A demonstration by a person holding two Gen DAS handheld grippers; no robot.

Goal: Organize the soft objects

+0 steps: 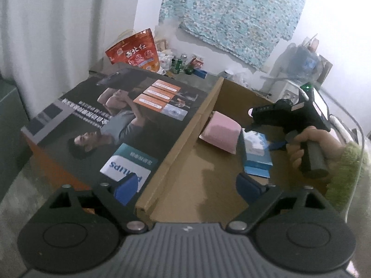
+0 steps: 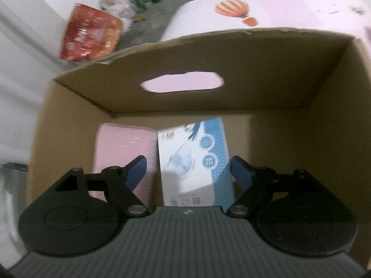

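Observation:
An open cardboard box (image 2: 208, 53) holds a pink soft pack (image 2: 123, 143) and a blue-and-white tissue pack (image 2: 194, 159) side by side on its floor. Both also show in the left wrist view, the pink pack (image 1: 220, 134) and the blue pack (image 1: 255, 150). My right gripper (image 2: 188, 169) is open above the blue pack, its blue pads either side of it, apart from it. In the left wrist view the right gripper (image 1: 273, 118) hangs over the box in a hand. My left gripper (image 1: 187, 187) is open and empty over the box's left wall (image 1: 185, 136).
The box's printed flap (image 1: 111, 125) lies open to the left. A red snack bag (image 1: 134, 51) and cans and clutter (image 1: 183, 64) stand by the far wall. A pink surface with a balloon print (image 2: 255, 11) lies behind the box.

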